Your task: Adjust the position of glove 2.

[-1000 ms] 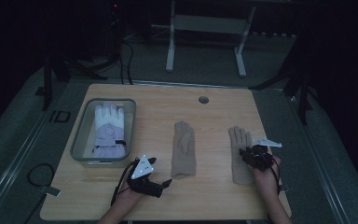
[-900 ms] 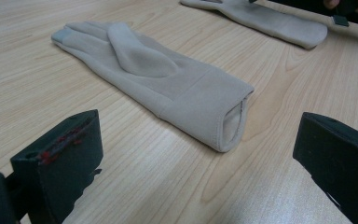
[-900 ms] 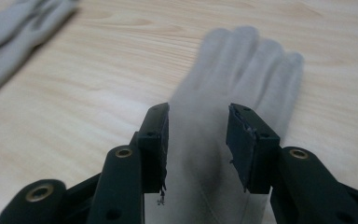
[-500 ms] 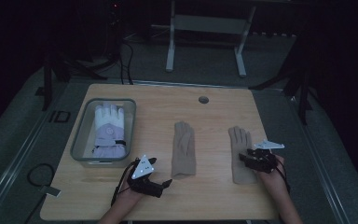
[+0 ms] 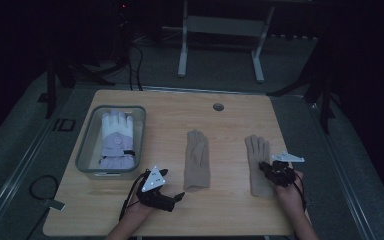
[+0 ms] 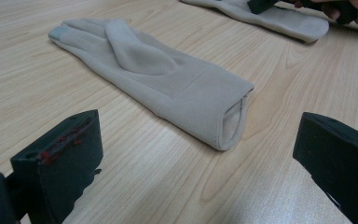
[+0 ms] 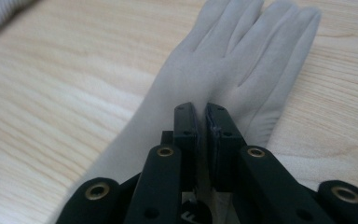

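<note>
Two beige gloves lie flat on the wooden table [image 5: 230, 125]. The middle glove [image 5: 197, 160] [image 6: 168, 79] has its cuff toward me. My left gripper [image 5: 174, 184] [image 6: 196, 158] rests low on the table just short of that cuff, open, with nothing between the jaws. The right glove [image 5: 256, 150] [image 7: 242, 56] lies under my right gripper [image 5: 269, 167] [image 7: 202, 116], whose jaws are shut on a raised fold of fabric at the middle of the glove. The left gripper view also catches the right glove [image 6: 279, 18] in the background.
A clear plastic bin [image 5: 82, 155] stands at the table's left and holds a thick white and lavender glove [image 5: 116, 137]. A round cable hole [image 5: 218, 107] sits near the far edge. Bare wood lies between the two beige gloves and along the near edge.
My right hand has shifted only slightly on the right glove. The left gripper has stayed in place near the middle glove's cuff.
</note>
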